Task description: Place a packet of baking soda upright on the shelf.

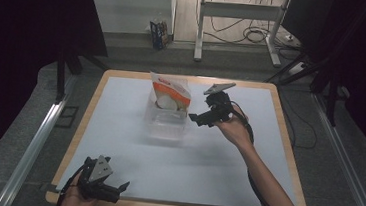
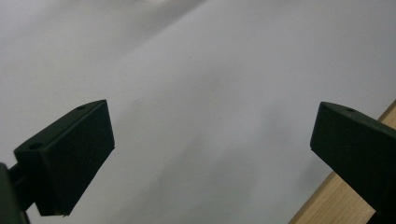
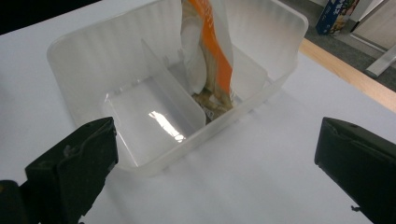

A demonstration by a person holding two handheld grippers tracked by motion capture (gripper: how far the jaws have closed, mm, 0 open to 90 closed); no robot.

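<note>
High view: clear container (image 1: 165, 120) seen mid-surface (image 1: 225, 167), orange-white bag (image 1: 170, 94) stood in its far compartment; right gripper (image 1: 194, 118) just beside container, nearer; left gripper (image 1: 122, 185) well apart at near edge.
Left gripper view: jaws spread, nothing held.
Right gripper view: jaws spread, empty; container (image 3: 93, 60) straight ahead, divider (image 3: 170, 88) running away from jaws.

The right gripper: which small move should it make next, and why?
Probably draw back a little from the clear bin. The right gripper is open and holds nothing beside it, and the orange-and-white packet already stands in one compartment.

Clear plastic bin (image 3: 261, 88), orange-white packet (image 3: 210, 51), white table (image 1: 226, 157), black grippers (image 1: 201, 118)
</note>
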